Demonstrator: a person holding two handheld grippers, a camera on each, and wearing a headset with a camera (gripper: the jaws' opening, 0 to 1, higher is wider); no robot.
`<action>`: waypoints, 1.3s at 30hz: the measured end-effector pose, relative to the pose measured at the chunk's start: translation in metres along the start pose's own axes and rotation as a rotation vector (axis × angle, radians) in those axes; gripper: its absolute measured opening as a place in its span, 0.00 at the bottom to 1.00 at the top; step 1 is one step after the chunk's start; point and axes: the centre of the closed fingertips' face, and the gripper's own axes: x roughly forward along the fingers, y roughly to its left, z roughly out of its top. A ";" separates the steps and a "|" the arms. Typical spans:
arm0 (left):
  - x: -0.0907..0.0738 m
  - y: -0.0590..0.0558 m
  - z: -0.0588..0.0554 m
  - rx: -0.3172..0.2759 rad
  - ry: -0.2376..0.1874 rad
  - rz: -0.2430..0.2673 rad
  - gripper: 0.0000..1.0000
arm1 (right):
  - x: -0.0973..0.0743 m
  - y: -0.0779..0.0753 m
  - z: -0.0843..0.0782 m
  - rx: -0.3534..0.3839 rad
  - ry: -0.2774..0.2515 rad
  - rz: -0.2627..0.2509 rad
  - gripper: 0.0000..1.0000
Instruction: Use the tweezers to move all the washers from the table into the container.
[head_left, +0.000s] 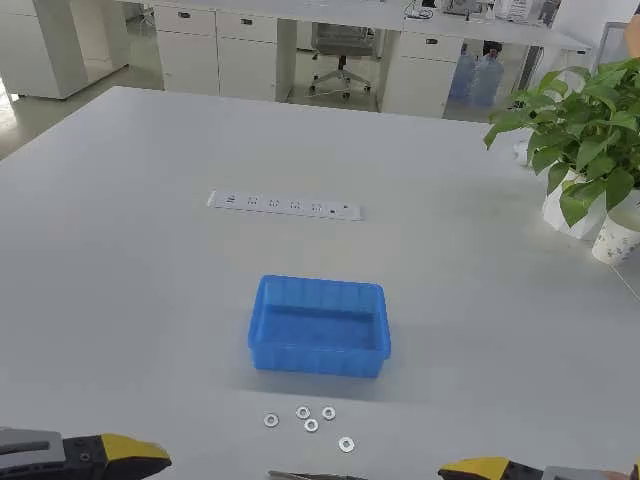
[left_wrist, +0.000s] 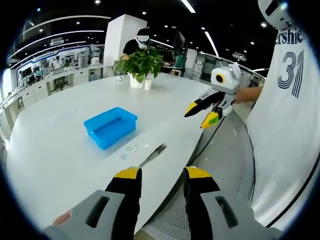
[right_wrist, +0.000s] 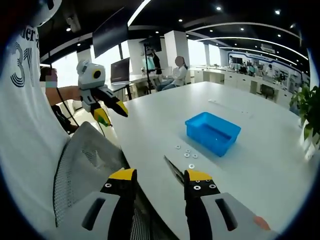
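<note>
Hovering off the table (head_left: 150, 250), the left gripper (left_wrist: 161, 172) and right gripper (right_wrist: 160, 175) gape wide, empty. Five washers (head_left: 311, 424) lie just before the blue container (head_left: 318, 358). A clumsy grab could knock the edge-lying tweezers (left_wrist: 153, 155) overboard.

Washers (right_wrist: 187, 155) beside blue container (right_wrist: 212, 132)

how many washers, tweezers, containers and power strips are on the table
washers: 5
tweezers: 1
blue container: 1
power strip: 1
total: 8
</note>
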 end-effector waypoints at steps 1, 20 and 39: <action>0.000 0.000 0.000 0.002 0.001 0.001 0.37 | 0.000 0.000 0.000 0.000 -0.001 0.000 0.38; -0.004 -0.003 -0.003 0.011 0.009 0.004 0.36 | 0.000 0.005 0.000 -0.015 0.007 0.003 0.38; 0.008 0.003 -0.020 0.038 0.072 -0.001 0.36 | 0.004 -0.001 -0.008 -0.012 0.035 0.003 0.37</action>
